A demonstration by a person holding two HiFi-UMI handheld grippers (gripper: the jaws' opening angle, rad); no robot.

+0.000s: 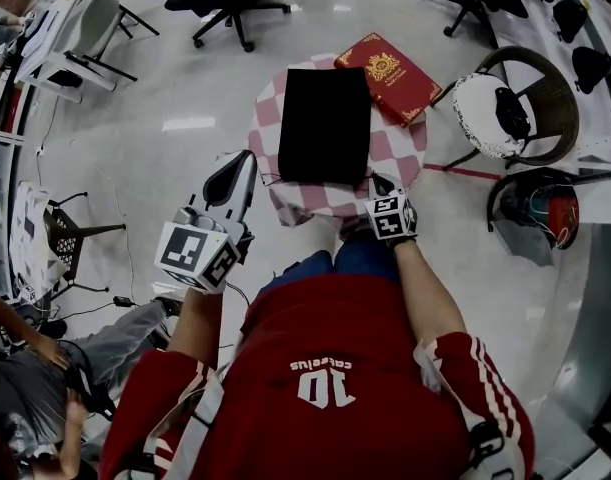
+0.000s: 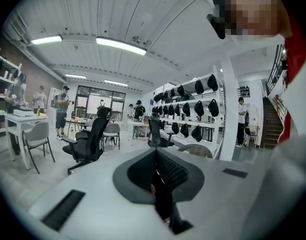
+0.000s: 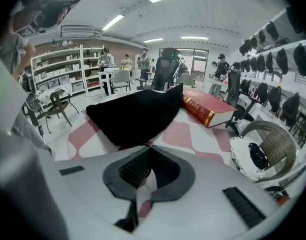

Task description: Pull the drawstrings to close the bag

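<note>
Lying flat on table (image 1: 407,156), black bag (image 1: 325,123), contents unseen, left claw (image 2: 156,153) clenched, right claw (image 3: 150,148) clenched beside it

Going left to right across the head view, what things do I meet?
White plastic chair → left gripper with its square-marker cube → flat black fabric bag, lying on the red-and-white checked table → red hardcover book with gold emblem → round wicker chair with white cushion.

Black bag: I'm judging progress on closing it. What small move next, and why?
Probably pull the left gripper and right gripper apart, outward: their jaws are shut beside the near corners of the black bag, which lies flat, ungathered. Drawstring grip unclear.
</note>
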